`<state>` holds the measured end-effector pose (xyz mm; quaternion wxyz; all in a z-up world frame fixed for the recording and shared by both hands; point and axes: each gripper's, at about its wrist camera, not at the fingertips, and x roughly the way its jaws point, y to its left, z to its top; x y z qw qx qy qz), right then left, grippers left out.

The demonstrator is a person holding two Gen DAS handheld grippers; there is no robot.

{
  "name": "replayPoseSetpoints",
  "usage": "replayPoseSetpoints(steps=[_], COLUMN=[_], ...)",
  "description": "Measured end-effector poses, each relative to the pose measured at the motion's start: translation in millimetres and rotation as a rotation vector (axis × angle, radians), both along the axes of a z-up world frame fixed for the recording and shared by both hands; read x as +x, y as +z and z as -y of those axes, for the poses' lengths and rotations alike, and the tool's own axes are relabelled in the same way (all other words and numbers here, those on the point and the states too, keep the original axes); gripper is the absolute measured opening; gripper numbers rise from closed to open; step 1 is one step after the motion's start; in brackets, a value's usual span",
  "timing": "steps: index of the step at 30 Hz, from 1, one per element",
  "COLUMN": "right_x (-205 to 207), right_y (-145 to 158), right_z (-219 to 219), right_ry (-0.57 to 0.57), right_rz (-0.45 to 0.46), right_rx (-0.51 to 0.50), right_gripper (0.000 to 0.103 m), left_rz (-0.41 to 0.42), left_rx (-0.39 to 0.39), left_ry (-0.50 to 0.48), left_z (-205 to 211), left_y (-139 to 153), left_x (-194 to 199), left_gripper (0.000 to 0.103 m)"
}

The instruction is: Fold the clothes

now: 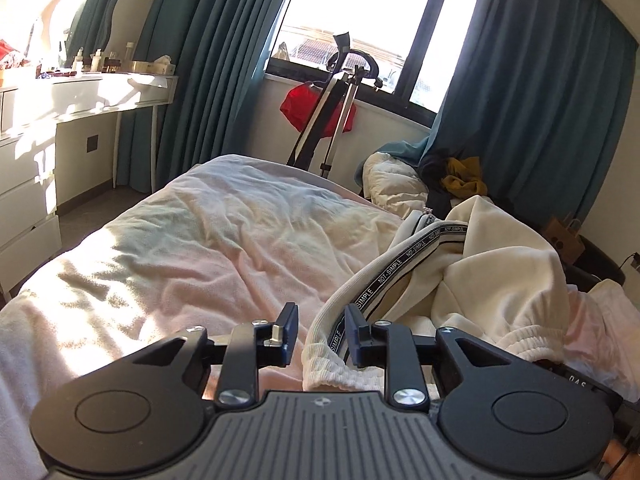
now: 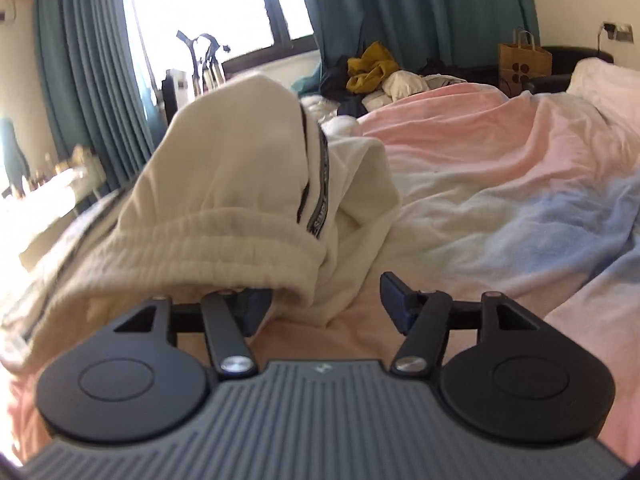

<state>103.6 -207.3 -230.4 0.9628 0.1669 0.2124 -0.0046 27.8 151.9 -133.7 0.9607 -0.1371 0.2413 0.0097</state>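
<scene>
Bed (image 1: 180, 248) | cream trousers (image 1: 500, 264) (crumpled) | both tongs parted

Left finger of the right tool (image 2: 324, 304) half under the motion-blurred cream garment's (image 2: 224, 184) cuff.

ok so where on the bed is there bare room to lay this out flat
Free: the wrinkled pink blanket left of the cream trousers with printed side tape, toward the white dresser. Crowded: the far corner with the mustard and dark clothes heap.
</scene>
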Motion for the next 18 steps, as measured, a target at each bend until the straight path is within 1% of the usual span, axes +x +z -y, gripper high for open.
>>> replayPoseSetpoints(steps=[1, 3, 4, 5, 6, 7, 8, 9, 10, 11, 12, 13, 14, 17, 18], right_x=[1.6, 6.9, 9.2, 7.5, 1.1, -5.4, -11.9, -18.4, -24.9, -31.4, -37.9, -44.4, -50.9, -70.4, -76.9], right_y=[-1.0, -2.6, -3.4, -1.2, 5.8, 12.7, 19.6, 26.6, 33.5, 40.4, 47.4, 54.3, 61.2, 82.0, 89.0], right_z=[1.7, 0.1, -1.5, -3.6, -4.4, -5.3, -6.1, -6.9, -7.8, -8.6, -9.5, -10.3, -11.1, -13.6, -14.5], right_ry=[0.004, 0.028, 0.038, 0.044, 0.046, 0.048, 0.050, 0.052, 0.053, 0.055, 0.057, 0.059, 0.061, 0.066, 0.068], right_rz=[0.017, 0.054, 0.074, 0.094, 0.106, 0.119, 0.132, 0.145, 0.157, 0.170, 0.183, 0.196, 0.208, 0.247, 0.260], right_rx=[0.024, 0.037, 0.036, 0.026, 0.021, 0.015, 0.010, 0.005, -0.001, -0.006, -0.011, -0.017, -0.022, -0.038, -0.044], right_gripper=[0.062, 0.060, 0.053, 0.041, 0.034, 0.025, 0.016, 0.016, 0.014, 0.013, 0.013, 0.012, 0.012, 0.012, 0.012], left_rz=[0.000, 0.001, 0.003, 0.009, 0.025, 0.036, 0.035, 0.036, 0.037, 0.037, 0.037, 0.038, 0.041, 0.049, 0.050], left_rx=[0.002, -0.010, -0.016, -0.019, -0.017, -0.011, 0.007, 0.021, 0.029, 0.038, 0.048, 0.064, 0.100, 0.205, 0.232], left_ry=[-0.006, -0.025, -0.032, -0.038, -0.052, -0.065, -0.077, -0.088, -0.108, -0.138, -0.168, -0.199, -0.230, -0.318, -0.332], left_z=[1.2, 2.8, 3.5, 4.1, 5.3, 6.9, 9.5, 12.2, 15.2, 19.5, 23.7, 29.0, 37.0, 60.3, 65.5], left_y=[0.2, -0.6, -0.2, 0.1, 0.7, 1.1, 1.6, 2.4, 3.3, 4.3, 5.2, 5.6, 4.4, 0.7, -0.4], left_x=[1.9, 2.0, 1.2, -0.8, -4.3, -7.4, -9.2, -10.5, -11.4, -12.4, -13.4, -14.9, -17.5, -25.3, -27.1], left_gripper=[0.032, 0.035, 0.039, 0.041, 0.043, 0.049, 0.051, 0.051, 0.053, 0.058, 0.060, 0.065, 0.071, 0.072, 0.072])
